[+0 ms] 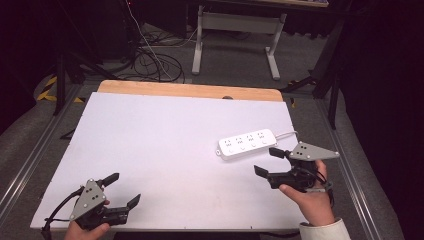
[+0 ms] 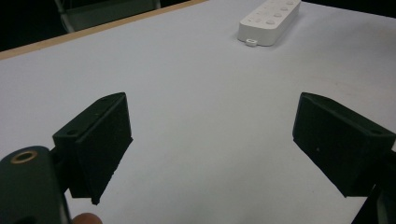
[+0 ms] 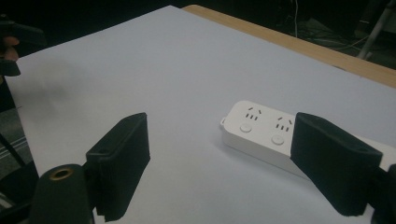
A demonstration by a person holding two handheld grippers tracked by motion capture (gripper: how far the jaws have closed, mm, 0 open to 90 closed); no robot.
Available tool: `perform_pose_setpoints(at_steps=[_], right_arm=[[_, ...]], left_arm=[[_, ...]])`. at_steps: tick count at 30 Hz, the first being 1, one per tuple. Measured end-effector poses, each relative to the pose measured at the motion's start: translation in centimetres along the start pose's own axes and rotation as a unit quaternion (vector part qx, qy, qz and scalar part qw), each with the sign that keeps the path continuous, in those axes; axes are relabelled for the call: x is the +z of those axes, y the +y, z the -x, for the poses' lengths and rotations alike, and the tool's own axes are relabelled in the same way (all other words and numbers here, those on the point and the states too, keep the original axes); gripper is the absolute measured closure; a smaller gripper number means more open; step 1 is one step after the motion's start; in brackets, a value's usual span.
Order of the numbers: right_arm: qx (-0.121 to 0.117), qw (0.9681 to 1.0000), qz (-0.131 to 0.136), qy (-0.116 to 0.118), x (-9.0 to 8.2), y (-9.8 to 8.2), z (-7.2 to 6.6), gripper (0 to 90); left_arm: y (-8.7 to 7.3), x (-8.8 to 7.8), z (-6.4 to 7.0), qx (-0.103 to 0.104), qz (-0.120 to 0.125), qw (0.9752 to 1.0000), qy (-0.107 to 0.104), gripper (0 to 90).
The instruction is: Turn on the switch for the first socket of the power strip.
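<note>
A white power strip (image 1: 247, 143) lies flat on the white table sheet (image 1: 165, 150), toward the right side and about midway between the near and far edges, its cord trailing off to the right. The right gripper (image 1: 270, 161) hovers just beside the strip's near long edge, its jaws spread wide with nothing between them; in the right gripper view the strip (image 3: 266, 135) sits just beyond the jaw on that view's right, close but not clasped. The left gripper (image 1: 122, 190) waits at the near left corner of the sheet, well apart from the strip, its jaws likewise gaping and empty, aimed across the bare white surface toward the strip (image 2: 270, 21) at the far end of its own view. Beyond the far wooden edge of the table (image 1: 190, 90), cables (image 1: 155, 65) lie coiled on the grey floor beside a white desk frame (image 1: 240, 35).

The step in hand appears to be the approach to the strip, with no grasp made so far. The next move likely calls for the right hand (image 1: 310, 197) to bring its jaws astride the strip's narrow body, square to its long sides, before closing, since a skewed bite could push the light casing sliding across the smooth sheet.
</note>
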State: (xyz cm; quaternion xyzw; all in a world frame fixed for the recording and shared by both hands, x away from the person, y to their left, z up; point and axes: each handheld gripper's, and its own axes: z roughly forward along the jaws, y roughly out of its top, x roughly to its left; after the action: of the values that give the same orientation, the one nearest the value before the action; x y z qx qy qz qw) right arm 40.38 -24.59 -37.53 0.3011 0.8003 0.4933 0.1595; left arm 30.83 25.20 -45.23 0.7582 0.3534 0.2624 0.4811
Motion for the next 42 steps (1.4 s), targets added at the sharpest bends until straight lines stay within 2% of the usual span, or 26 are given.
perform_pose_setpoints(at_steps=[6,9,14,20,24,30,32,36,42], right_arm=[[-0.008,0.9994,0.006,0.034,0.0,-1.6,-0.3,19.2],[-0.004,0.9981,0.013,0.060,0.1,-2.5,-0.4,18.3],[-0.009,0.9962,0.024,0.083,0.6,-4.3,-0.7,17.1],[-0.015,0.9959,0.016,0.087,1.4,-5.7,-0.9,17.1],[-0.004,0.9965,0.016,0.082,2.0,-6.8,-1.1,17.1],[0.010,0.9971,-0.007,0.075,3.0,-8.2,-1.3,17.1],[0.006,0.9974,-0.020,0.069,3.4,-8.7,-1.6,17.0],[0.005,0.9978,-0.024,0.062,3.7,-9.1,-1.7,16.9],[-0.008,0.9977,-0.047,0.048,4.2,-10.0,-1.9,16.8]], left_arm=[[0.0,0.0,0.0,0.000,0.000,1.0000,0.001,12.3],[0.0,0.0,0.0,0.001,0.000,1.0000,0.001,12.3],[0.0,0.0,0.0,-0.001,-0.001,1.0000,0.000,12.3],[0.0,0.0,0.0,-0.005,0.001,1.0000,-0.001,12.3],[0.0,0.0,0.0,0.000,0.000,1.0000,0.000,12.3],[0.0,0.0,0.0,-0.004,0.002,1.0000,-0.001,12.2],[0.0,0.0,0.0,-0.005,0.002,1.0000,-0.001,12.2],[0.0,0.0,-0.1,-0.002,0.000,1.0000,-0.003,12.2],[-0.1,0.0,-0.2,-0.004,0.000,1.0000,-0.001,12.2]])
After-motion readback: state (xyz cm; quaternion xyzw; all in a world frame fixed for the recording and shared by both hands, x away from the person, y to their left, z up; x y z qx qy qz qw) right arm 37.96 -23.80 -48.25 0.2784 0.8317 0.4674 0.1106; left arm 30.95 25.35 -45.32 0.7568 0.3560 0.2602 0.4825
